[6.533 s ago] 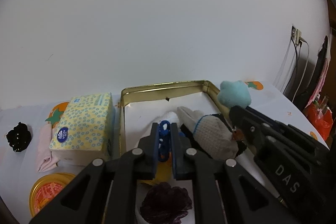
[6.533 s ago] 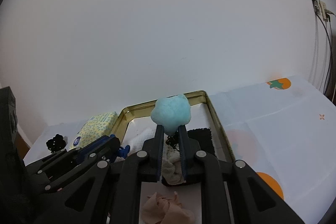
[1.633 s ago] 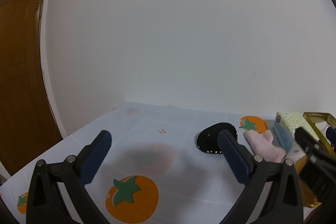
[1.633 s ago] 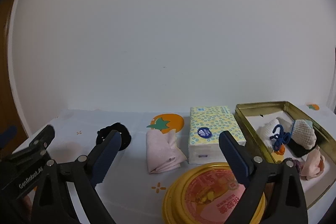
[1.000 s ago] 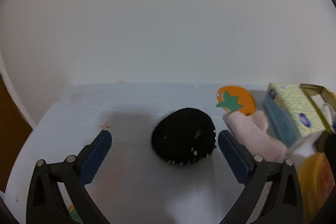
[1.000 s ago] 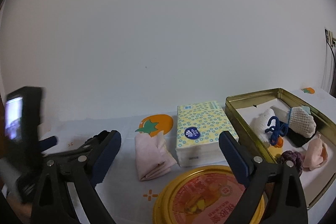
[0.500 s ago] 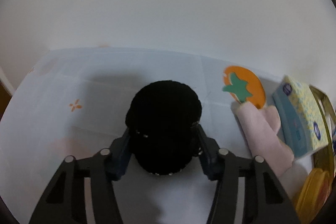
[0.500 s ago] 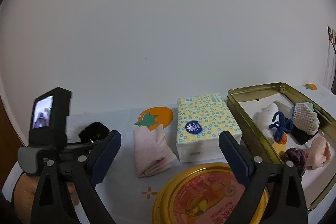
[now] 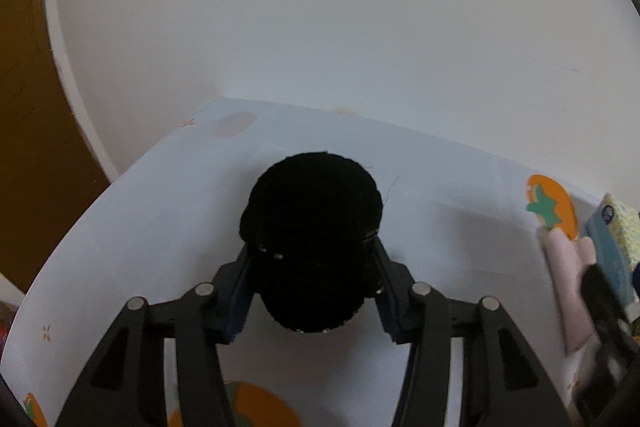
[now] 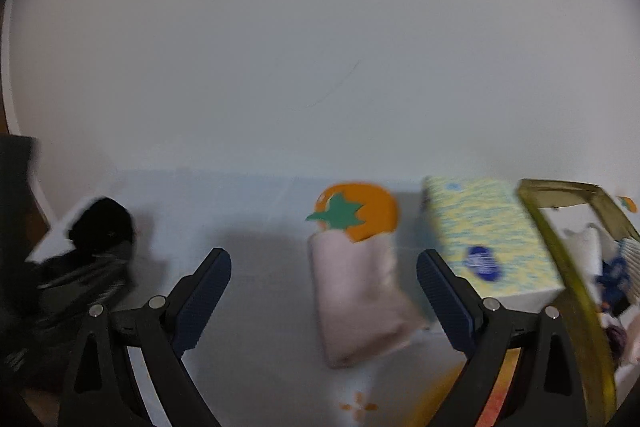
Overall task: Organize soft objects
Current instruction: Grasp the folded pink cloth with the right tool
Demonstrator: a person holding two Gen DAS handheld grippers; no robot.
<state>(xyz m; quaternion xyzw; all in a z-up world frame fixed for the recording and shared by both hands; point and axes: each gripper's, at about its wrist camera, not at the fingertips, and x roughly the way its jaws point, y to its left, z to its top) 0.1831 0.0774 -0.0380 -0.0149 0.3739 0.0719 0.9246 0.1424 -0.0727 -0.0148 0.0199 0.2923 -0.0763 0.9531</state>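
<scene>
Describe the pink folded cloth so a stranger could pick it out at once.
On the white tablecloth, find the yellow patterned tissue pack beside the gold tin. The pink folded cloth lies just left of it, overlapping a printed orange fruit; it alone is plain pale pink.

a room in a home, worktop (image 9: 440, 179) under a white cloth printed with orange fruit, plain white wall (image 10: 320, 47) behind, brown wooden door (image 9: 28, 107) at the side, yellow-patterned tissue pack (image 10: 488, 235), gold tin (image 10: 568, 259) of small soft things

Left wrist view close over black pom-pom (image 9: 312, 247), right wrist view farther back, both showing pink cloth (image 10: 360, 299)
</scene>
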